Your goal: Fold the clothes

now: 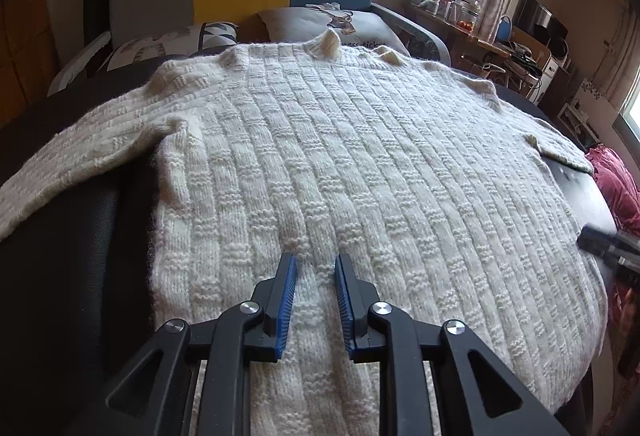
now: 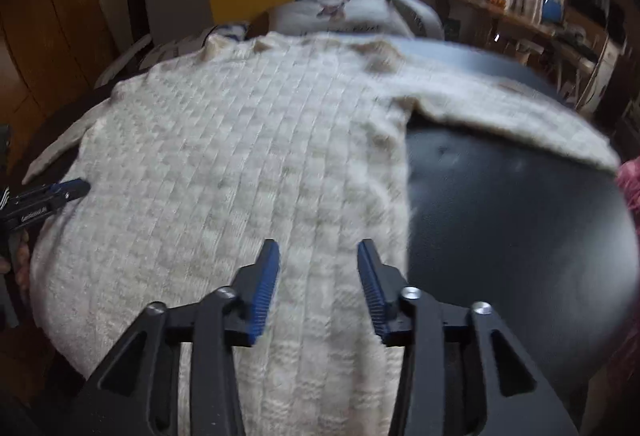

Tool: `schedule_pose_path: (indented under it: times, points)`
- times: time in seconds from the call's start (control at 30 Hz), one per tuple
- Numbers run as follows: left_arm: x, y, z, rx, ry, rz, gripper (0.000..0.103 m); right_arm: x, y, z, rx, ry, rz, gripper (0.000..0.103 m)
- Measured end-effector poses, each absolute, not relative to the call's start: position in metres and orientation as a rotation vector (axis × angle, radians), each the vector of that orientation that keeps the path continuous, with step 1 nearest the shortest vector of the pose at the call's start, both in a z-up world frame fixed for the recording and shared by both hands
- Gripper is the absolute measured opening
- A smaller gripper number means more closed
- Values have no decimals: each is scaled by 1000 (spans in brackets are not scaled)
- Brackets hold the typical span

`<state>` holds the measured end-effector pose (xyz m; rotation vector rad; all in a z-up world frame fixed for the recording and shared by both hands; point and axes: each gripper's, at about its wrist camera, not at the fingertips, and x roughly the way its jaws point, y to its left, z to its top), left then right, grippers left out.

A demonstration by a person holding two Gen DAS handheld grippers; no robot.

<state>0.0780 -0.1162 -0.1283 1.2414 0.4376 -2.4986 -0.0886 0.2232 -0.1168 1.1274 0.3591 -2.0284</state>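
Hem of the sweater [image 1: 320,155] is best pinched evenly; both grippers' fingers [image 1: 289,278] [image 2: 267,268] are held apart above it.

Sweater [image 1: 360,155] lies flat on table [image 2: 520,215], pillows [image 1: 320,21] behind it; L gripper [image 1: 316,268] & R gripper [image 2: 318,256] over near hem.
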Motion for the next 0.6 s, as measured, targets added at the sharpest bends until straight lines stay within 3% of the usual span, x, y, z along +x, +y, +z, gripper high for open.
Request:
schedule_pose_path:
  times: [0.13, 0.3, 0.4, 0.6]
  points:
    - [79, -115, -129, 1237, 430, -2503, 20, -84, 221, -131, 1143, 368, -2027, 49]
    - [78, -117, -129, 1241, 446, -2499, 20, -91, 216, -102, 1029, 350, -2075, 49]
    - [77, -117, -129, 1239, 446, -2495, 21, -109, 207, -91, 1017, 301, -2109, 57]
    - [79, -114, -130, 1225, 415, -2500, 21, -147, 185, -101, 1081, 205, -2121, 58]
